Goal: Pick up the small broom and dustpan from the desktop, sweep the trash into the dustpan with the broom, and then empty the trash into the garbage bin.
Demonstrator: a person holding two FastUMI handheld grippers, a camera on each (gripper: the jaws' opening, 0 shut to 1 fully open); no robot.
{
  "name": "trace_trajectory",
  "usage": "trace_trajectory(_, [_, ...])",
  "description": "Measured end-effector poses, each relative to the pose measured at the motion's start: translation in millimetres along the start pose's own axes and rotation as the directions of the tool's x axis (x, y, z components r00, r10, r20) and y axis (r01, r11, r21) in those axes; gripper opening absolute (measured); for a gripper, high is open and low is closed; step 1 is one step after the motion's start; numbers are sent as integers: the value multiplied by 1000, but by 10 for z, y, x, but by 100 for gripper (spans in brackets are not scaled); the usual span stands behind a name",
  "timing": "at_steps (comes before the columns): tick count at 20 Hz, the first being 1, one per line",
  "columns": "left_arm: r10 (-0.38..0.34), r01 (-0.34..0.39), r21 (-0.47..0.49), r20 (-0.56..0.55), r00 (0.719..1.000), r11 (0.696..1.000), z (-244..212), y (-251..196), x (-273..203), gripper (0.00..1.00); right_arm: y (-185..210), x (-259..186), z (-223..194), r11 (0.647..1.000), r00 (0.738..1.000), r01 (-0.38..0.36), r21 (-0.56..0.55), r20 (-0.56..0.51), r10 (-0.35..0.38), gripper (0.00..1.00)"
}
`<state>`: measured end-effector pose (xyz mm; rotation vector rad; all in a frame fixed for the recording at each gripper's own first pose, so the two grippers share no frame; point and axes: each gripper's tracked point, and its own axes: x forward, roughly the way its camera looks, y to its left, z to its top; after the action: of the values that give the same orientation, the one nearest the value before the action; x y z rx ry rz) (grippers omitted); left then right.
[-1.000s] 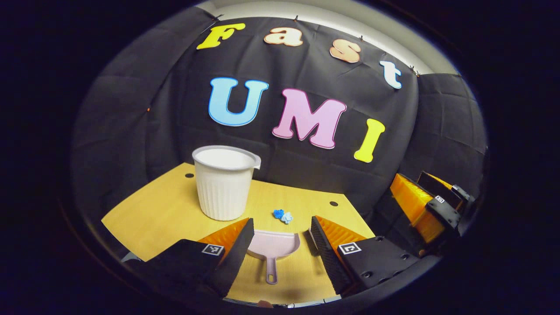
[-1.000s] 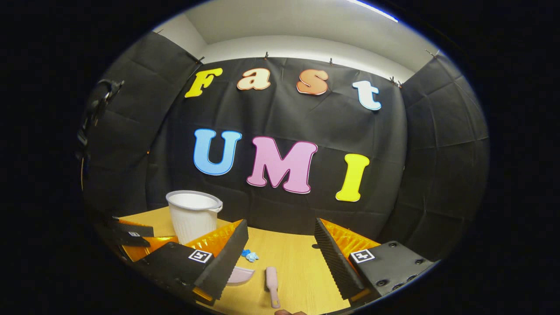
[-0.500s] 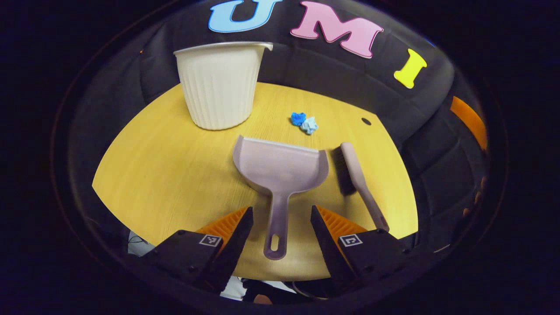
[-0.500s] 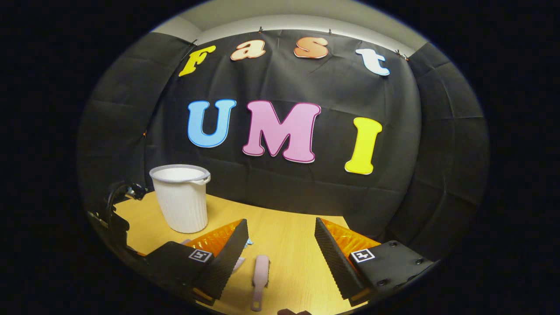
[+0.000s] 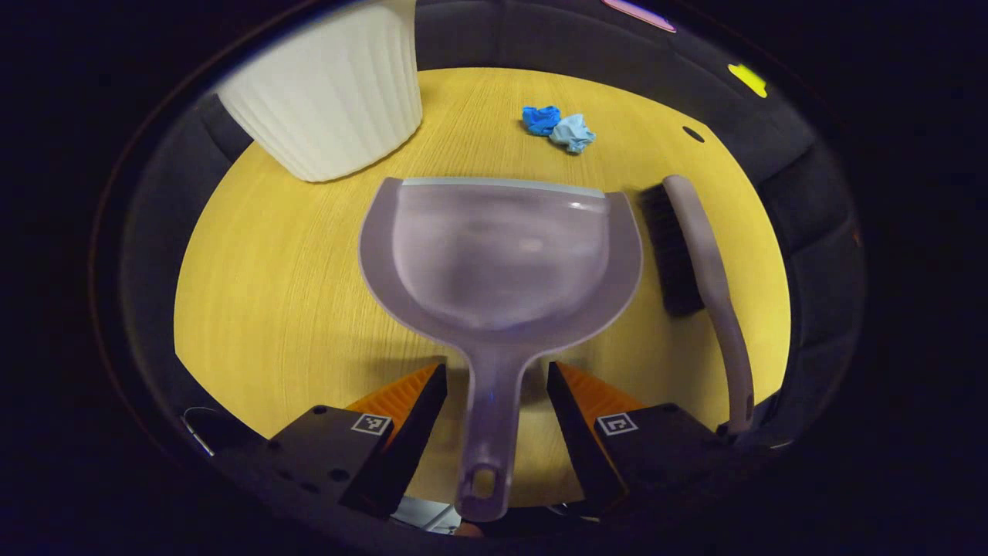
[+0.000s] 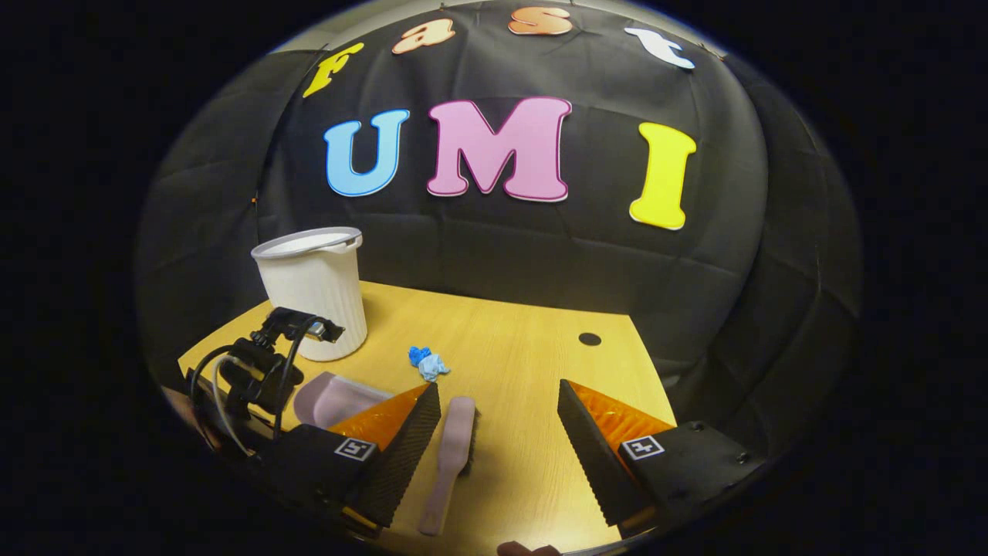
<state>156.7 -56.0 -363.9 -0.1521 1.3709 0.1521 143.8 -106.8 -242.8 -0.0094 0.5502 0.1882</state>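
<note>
Wooden desktop — left tongs straddle unlabelled dustpan handle.

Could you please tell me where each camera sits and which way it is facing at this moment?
Left gripper view: rides the left gripper, tilted down at the dustpan handle between its open fingers.
Right gripper view: rides the right gripper, facing the booth wall across the desk; its open fingers frame the broom.
Shared: dustpan, broom, bin, blue trash.

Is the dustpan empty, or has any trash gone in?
Empty. The dustpan lies flat with a bare scoop; the trash sits on the desk beyond its front lip.
</note>
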Motion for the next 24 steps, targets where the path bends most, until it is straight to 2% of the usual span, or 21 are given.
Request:
trace_trajectory(1, [4,-4,2,-26,1000,1000,0,1,40,75,-17,28,-80,1000,999,-1,22,-44,2,99])
trace_trajectory(3, [-11,10,-28,-51,999,1000,17,-42,78,71,65,50,-239,995,990,-20,101,-138,33,99])
trace_trajectory(6, [2,-3,-31,-53,999,1000,98,-58,87,68,203,35,-565,986,961,-26,163,-268,69,99])
trace_trajectory(7, [4,-6,-22,-70,998,1000,102,-59,76,60,272,-12,-675,985,944,-34,168,-318,87,92])
trace_trajectory(8, [5,-6,-21,-77,997,1000,121,-79,105,59,326,-61,-799,986,925,-38,164,-367,97,97])
trace_trajectory(9, [1,-2,-17,-80,997,1000,130,-83,98,53,372,-81,-906,986,907,-43,161,-407,106,88])
trace_trajectory(10, [0,-1,-12,-77,997,1000,157,-76,117,53,417,-60,-978,986,895,-43,164,-432,111,96])
trace_trajectory(11, [-3,2,-9,-78,997,1000,164,-63,100,46,461,-54,-1073,984,877,-44,172,-465,120,89])
trace_trajectory(12, [-12,12,-3,-84,996,1000,170,-63,95,42,509,-59,-1163,982,860,-39,183,-495,126,97])
trace_trajectory(13, [-25,26,14,-84,996,1000,174,-65,107,32,560,-70,-1242,979,838,-29,203,-529,134,97])
trace_trajectory(15, [-66,68,25,-81,995,997,162,-51,110,30,607,-77,-1414,973,788,4,229,-600,138,97])
trace_trajectory(17, [-120,121,18,-70,990,992,160,-46,113,29,659,-18,-1533,973,760,41,226,-639,117,97])
trace_trajectory(20, [-181,182,6,-49,982,983,152,-43,126,29,643,48,-1653,986,715,68,155,-696,60,97])
trace_trajectory(22, [-217,217,-3,-21,976,976,150,-43,133,29,647,73,-1803,984,651,97,148,-758,50,97])
trace_trajectory(24, [-253,253,-14,1,968,967,155,-53,136,29,611,106,-1888,986,608,123,110,-794,13,98])
